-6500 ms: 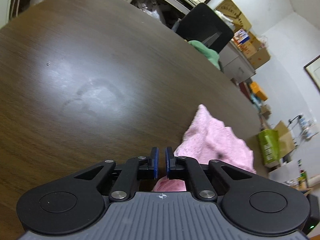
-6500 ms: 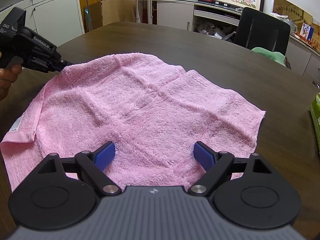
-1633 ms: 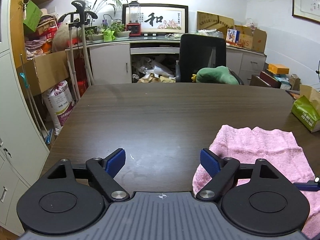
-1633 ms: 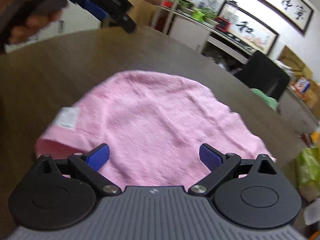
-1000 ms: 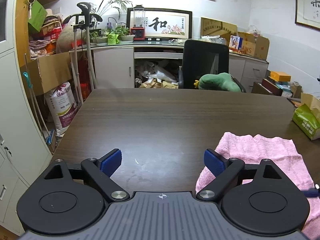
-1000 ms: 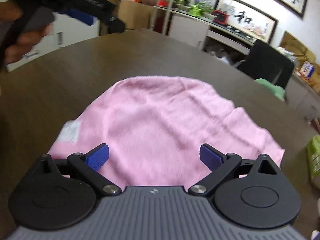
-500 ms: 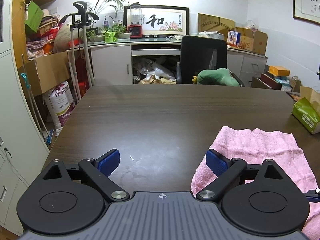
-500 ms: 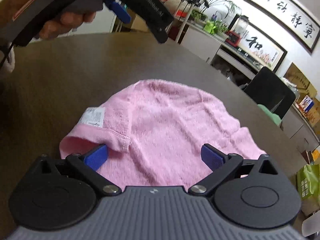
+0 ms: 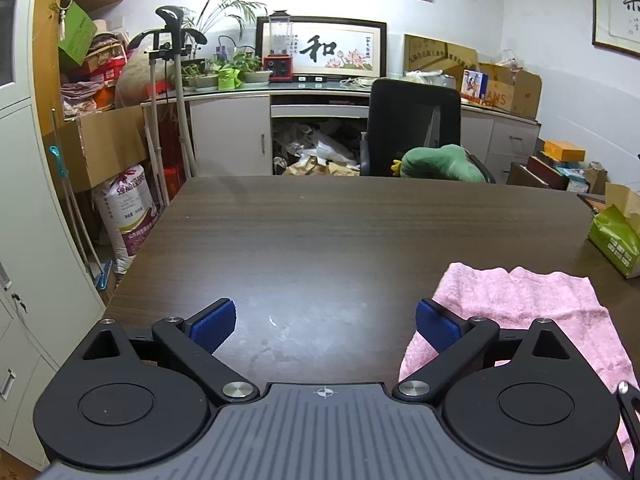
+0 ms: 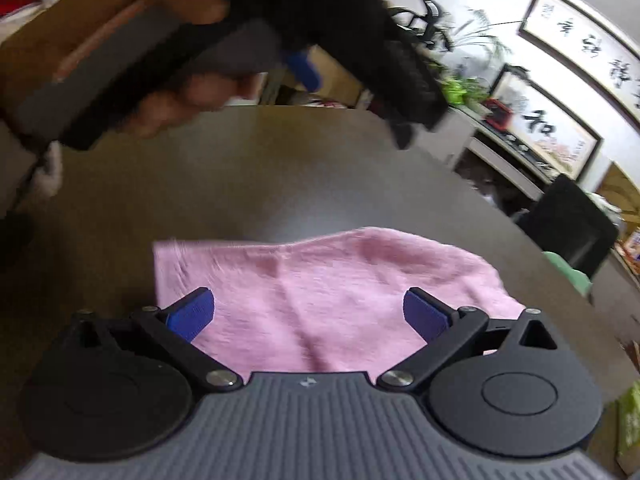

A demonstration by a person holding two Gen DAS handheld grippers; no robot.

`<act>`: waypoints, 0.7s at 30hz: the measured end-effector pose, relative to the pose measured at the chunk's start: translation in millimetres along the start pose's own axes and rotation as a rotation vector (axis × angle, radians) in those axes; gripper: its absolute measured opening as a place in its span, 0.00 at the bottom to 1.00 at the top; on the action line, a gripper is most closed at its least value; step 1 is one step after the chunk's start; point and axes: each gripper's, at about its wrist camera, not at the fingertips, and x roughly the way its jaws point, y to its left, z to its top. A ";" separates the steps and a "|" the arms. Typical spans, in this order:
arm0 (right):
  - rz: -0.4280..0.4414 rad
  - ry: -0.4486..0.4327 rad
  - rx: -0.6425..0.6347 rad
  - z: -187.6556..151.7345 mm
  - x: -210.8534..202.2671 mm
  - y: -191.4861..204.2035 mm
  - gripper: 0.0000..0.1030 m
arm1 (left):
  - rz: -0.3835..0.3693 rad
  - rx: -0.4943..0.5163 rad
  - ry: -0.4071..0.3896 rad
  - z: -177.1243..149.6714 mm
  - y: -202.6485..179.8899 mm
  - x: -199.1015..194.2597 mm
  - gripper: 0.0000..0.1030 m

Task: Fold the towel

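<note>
Dark brown wooden table (image 9: 320, 232) carries the folded pink terry towel (image 10: 332, 292), lying flat. Half a second earlier a white label and turned-up hem showed; neither shows now. Left gripper (image 9: 325, 322) and right gripper (image 10: 308, 314): jaws wide, empty. Only the right view shows the hand (image 10: 168, 92) gripping the left tool, blurred.

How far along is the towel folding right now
Done: the pink towel lies doubled on the table, so one fold looks made. In hand: nothing; the left gripper and right gripper are open. Left: probably another fold.
</note>
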 end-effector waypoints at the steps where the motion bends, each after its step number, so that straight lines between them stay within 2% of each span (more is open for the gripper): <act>1: 0.008 -0.007 0.031 -1.2 -3.7 -6.8 0.99 | -0.005 -0.002 0.002 -0.1 0.1 0.1 0.95; 5: 0.025 -0.021 0.191 -12.5 -21.7 -45.7 0.99 | -0.030 -0.009 0.009 -0.9 0.0 0.5 0.95; 7: 0.002 -0.015 0.254 -21.5 -29.8 -62.8 0.99 | -0.064 -0.011 0.017 -2.3 -2.5 1.2 0.95; 9: -0.060 0.003 0.380 -40.3 -44.4 -102.2 0.99 | -0.091 -0.013 0.023 -3.8 -6.0 3.5 0.95; 12: -0.102 0.006 0.541 -67.7 -58.3 -150.0 0.98 | -0.135 -0.023 0.052 -6.9 -11.0 13.5 0.95; 15: -0.131 -0.004 0.821 -111.5 -72.2 -230.4 0.95 | -0.149 -0.032 0.097 -3.7 -14.4 32.6 0.95; 19: -0.149 0.031 0.930 -135.4 -61.6 -284.7 0.94 | -0.168 -0.044 0.158 0.6 -18.9 58.1 0.95; 21: -0.111 0.045 0.986 -142.1 -49.1 -304.9 0.89 | -0.177 -0.046 0.187 3.5 -21.6 70.6 0.95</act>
